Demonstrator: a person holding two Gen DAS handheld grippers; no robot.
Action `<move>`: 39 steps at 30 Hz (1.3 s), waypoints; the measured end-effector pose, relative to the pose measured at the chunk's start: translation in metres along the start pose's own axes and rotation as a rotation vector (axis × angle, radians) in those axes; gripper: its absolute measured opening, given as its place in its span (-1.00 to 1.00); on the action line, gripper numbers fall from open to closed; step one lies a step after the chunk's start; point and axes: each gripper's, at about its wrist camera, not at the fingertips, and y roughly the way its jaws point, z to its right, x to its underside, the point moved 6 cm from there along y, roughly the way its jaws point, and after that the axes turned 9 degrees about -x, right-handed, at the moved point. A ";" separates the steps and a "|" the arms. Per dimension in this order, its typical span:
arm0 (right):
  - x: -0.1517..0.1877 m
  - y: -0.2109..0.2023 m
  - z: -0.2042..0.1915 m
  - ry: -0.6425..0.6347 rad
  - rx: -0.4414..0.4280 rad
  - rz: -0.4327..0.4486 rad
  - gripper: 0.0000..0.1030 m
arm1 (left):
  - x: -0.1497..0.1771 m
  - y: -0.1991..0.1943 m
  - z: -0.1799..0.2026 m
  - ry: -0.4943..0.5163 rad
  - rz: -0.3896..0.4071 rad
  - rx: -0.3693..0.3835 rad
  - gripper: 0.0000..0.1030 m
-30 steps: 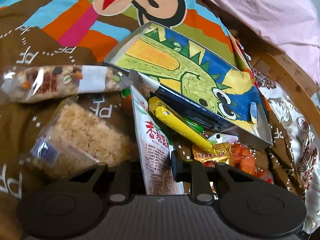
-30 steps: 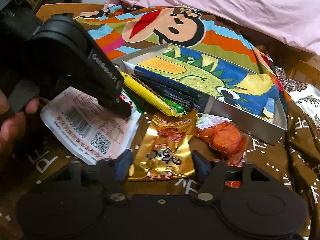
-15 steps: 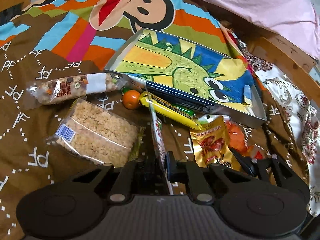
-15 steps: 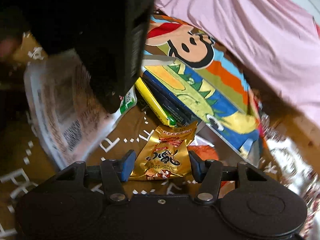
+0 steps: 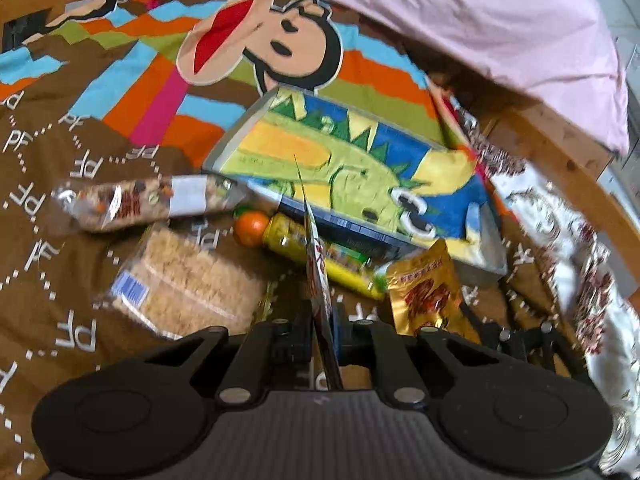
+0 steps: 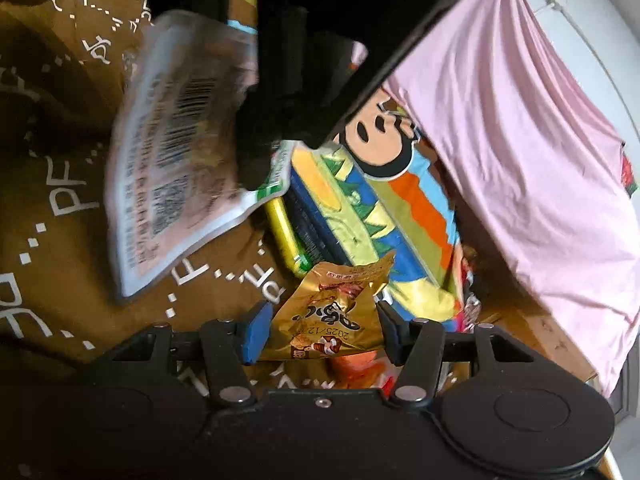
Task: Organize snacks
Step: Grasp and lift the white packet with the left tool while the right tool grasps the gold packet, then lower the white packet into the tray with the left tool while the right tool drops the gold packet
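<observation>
My left gripper (image 5: pixel 322 334) is shut on a flat white snack packet (image 5: pixel 316 276), held edge-on above the bed; its barcode side shows in the right wrist view (image 6: pixel 176 152). My right gripper (image 6: pixel 320 330) is open, its blue pads on either side of a gold snack pouch (image 6: pixel 336 316), not closed on it. The pouch also shows in the left wrist view (image 5: pixel 426 292). A metal tray with a dinosaur picture (image 5: pixel 352 172) lies behind the snacks. A yellow tube snack (image 5: pixel 320 260) lies along the tray's front edge.
On the brown patterned blanket (image 5: pixel 60 280) lie a rice-crisp pack (image 5: pixel 188 284), a nut bar (image 5: pixel 148 200) and a small orange (image 5: pixel 251 228). A pink pillow (image 5: pixel 480 28) and a wooden bed frame (image 5: pixel 560 160) lie behind and to the right.
My left gripper has lifted the white packet off the blanket and turned it edge-on. My right gripper has tilted and closed in around the gold pouch.
</observation>
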 end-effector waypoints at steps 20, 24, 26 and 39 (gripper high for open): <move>0.015 0.091 0.134 0.207 0.221 0.045 0.13 | -0.112 0.094 0.074 0.009 0.200 0.160 -0.81; 0.036 0.116 0.134 0.297 0.145 -0.019 0.13 | -0.117 0.132 0.089 -0.036 0.160 0.207 -0.81; 0.043 0.120 0.136 0.357 0.119 -0.011 0.13 | -0.115 0.149 0.095 -0.052 0.126 0.228 -0.81; 0.057 0.139 0.161 0.593 0.023 -0.045 0.32 | -0.098 0.184 0.102 0.008 -0.009 0.113 -0.12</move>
